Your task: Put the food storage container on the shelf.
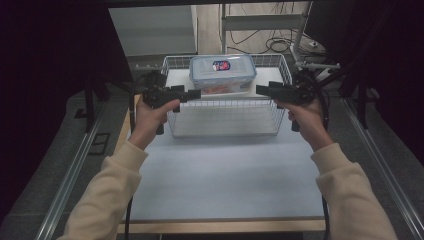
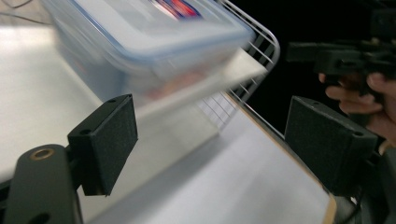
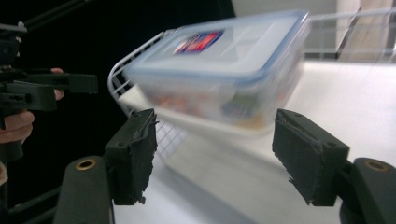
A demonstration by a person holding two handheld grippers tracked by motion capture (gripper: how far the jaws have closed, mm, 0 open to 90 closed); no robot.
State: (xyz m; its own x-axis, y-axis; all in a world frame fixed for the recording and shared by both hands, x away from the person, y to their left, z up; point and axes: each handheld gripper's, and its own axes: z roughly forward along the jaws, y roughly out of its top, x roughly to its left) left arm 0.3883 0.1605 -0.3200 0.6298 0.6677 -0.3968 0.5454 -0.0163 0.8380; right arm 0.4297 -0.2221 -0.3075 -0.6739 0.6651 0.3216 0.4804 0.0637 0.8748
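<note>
The lidded plastic box (image 1: 222,74) sits in the wire basket (image 1: 227,131) at the table's far edge, released, so the placing step looks done; left gripper (image 1: 192,93) and right gripper (image 1: 262,90), both wide open and empty, next need only draw clear.

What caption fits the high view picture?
Two open claws, left and right, beside a lidded plastic box in a wire basket.

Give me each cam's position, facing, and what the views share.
High view: above the person's side, facing forward and down; both forearms, left gripper, right gripper.
Left gripper view: rides the left gripper, facing its open jaws and the right gripper.
Right gripper view: rides the right gripper, facing its open jaws.
Shared: lidded container in wire basket.
</note>
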